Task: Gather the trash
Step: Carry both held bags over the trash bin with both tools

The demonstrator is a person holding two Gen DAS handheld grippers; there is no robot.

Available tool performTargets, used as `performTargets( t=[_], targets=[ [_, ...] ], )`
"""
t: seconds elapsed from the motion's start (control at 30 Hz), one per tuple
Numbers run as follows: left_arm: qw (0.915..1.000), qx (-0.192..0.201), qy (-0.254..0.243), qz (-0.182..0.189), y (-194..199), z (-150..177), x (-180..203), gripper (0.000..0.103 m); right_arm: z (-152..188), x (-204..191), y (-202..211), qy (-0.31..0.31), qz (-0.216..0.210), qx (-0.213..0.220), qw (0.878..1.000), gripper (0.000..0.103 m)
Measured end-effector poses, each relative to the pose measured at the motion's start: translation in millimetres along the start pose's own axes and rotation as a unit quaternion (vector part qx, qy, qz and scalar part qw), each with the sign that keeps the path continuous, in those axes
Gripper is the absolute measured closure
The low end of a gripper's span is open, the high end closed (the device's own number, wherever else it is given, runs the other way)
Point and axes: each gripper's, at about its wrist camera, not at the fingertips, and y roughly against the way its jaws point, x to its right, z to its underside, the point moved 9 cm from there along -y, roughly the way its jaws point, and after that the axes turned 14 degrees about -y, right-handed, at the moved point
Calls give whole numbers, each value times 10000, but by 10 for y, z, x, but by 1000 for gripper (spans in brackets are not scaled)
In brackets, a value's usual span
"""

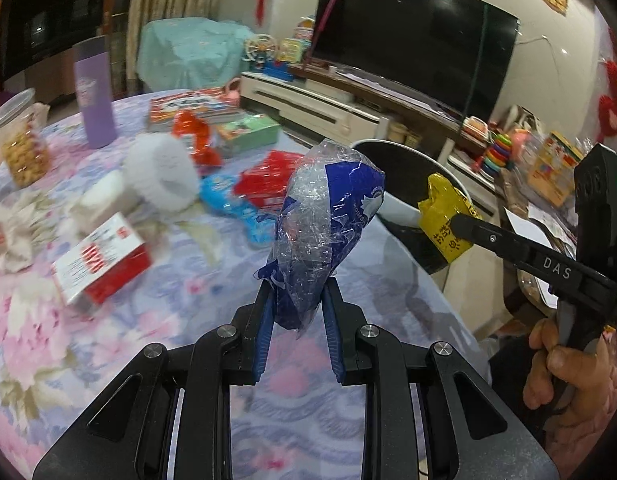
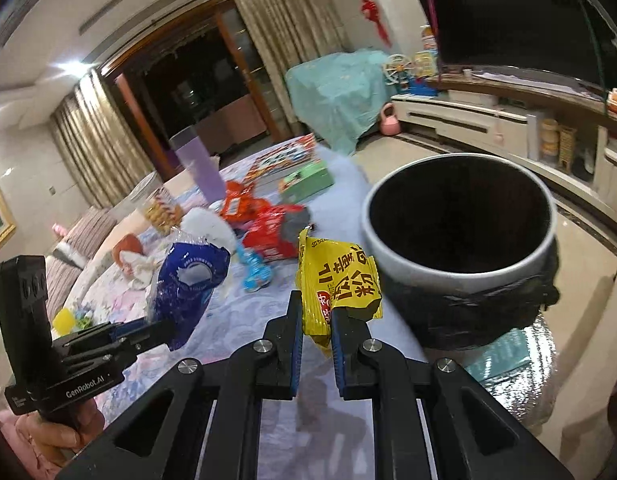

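Right wrist: yellow wrapper (image 2: pixel 337 285) beside bin (image 2: pixel 460 258) rim.

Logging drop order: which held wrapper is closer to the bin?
The yellow wrapper in the right claw, beside the bin rim. The blue wrapper in the left claw hangs over the table.

We read "DAS" in white letters on the black right gripper (image 1: pixel 454 222) body. "GenRobot.AI" stands on the base of the left gripper (image 2: pixel 164 330). Large red Chinese characters cover the yellow wrapper (image 2: pixel 336 284), too distorted for us to read.
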Motion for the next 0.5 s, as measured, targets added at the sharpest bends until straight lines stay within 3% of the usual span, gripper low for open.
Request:
performTargets(
  t=[0.5],
  targets=[
    [9987, -68, -446, 249, -327, -421, 403, 81, -372, 393, 106, -254, 143, 266, 9992, 91]
  ],
)
